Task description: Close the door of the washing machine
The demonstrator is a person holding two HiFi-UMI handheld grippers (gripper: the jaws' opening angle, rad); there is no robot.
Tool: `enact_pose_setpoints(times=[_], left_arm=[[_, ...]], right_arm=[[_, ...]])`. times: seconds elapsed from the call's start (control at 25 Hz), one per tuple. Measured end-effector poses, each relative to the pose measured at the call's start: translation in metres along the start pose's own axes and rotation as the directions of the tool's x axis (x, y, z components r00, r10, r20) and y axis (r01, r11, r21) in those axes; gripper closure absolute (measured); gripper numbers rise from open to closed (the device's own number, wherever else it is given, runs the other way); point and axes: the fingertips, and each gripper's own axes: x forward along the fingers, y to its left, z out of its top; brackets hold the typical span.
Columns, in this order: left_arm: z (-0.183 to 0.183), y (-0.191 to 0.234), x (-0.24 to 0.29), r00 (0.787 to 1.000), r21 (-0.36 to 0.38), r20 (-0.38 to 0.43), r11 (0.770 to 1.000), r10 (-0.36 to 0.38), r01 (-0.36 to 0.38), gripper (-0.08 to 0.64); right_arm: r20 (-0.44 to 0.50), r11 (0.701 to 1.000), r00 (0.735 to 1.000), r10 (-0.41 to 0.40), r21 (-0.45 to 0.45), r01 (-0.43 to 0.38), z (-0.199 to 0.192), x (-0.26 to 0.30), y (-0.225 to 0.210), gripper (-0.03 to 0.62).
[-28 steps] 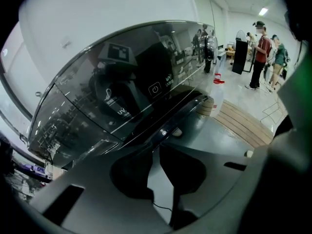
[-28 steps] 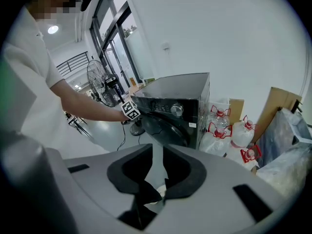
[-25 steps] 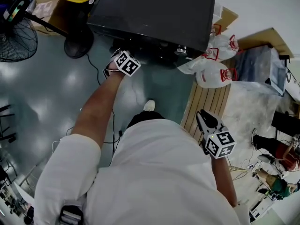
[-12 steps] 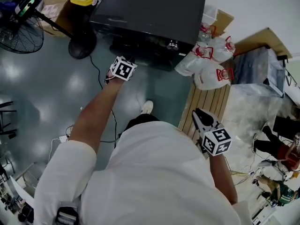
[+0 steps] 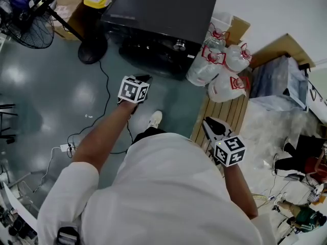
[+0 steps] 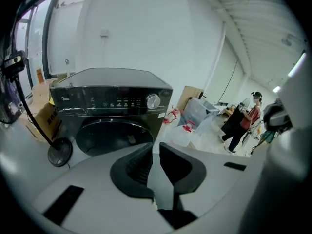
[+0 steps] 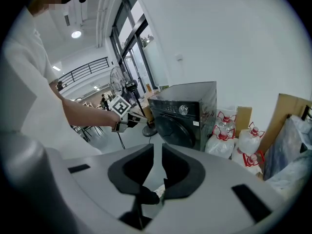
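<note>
The black front-loading washing machine [image 5: 163,11] stands at the top of the head view, its round dark door [image 6: 113,136] flush against the front below the control panel and knob. My left gripper [image 5: 144,79] hovers over the floor a short way in front of the door, touching nothing; its jaws stand almost together with nothing between them [image 6: 156,152]. My right gripper [image 5: 207,122] is held back by my body over the pallet edge, jaws likewise nearly together and empty [image 7: 157,152]. From the right gripper view the machine [image 7: 187,112] and the left gripper [image 7: 132,120] show ahead.
A standing fan [image 5: 30,27] and its round base [image 5: 92,52] are left of the machine. Bagged water jugs [image 5: 220,73] lie at its right beside a wooden pallet [image 5: 227,111]. A cable [image 5: 110,83] runs over the grey floor. A person [image 6: 246,123] stands far right.
My left gripper has drawn back from the machine's front toward my body. The right gripper has stayed near my side. The head view has shifted slightly backward.
</note>
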Motion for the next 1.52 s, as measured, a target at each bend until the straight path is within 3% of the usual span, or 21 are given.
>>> enact_pose_setpoints(times=[0.52,0.72,0.92,1.52], left_arm=[[-0.02,-0.152,-0.077,0.985,-0.076,0.097,0.986,-0.139,0.147,0.503],[-0.029,-0.195,-0.094,0.976,-0.063,0.111,0.979,-0.187,0.195,0.503],[-0.035,-0.218,-0.103,0.974,-0.021,0.112,0.979,-0.199,0.203,0.503],[-0.042,-0.235,-0.115,0.973,-0.016,0.12,0.979,-0.198,0.201,0.503]], right_arm=[[0.006,0.995,0.996,0.089,-0.039,-0.088,-0.036,-0.036,0.01,0.535],[0.015,0.993,0.994,0.111,-0.049,-0.11,-0.041,-0.049,0.014,0.54],[0.019,0.991,0.993,0.119,-0.068,-0.118,-0.047,-0.058,0.021,0.548],[0.014,0.986,0.992,0.124,-0.114,-0.121,-0.057,-0.07,0.034,0.565]])
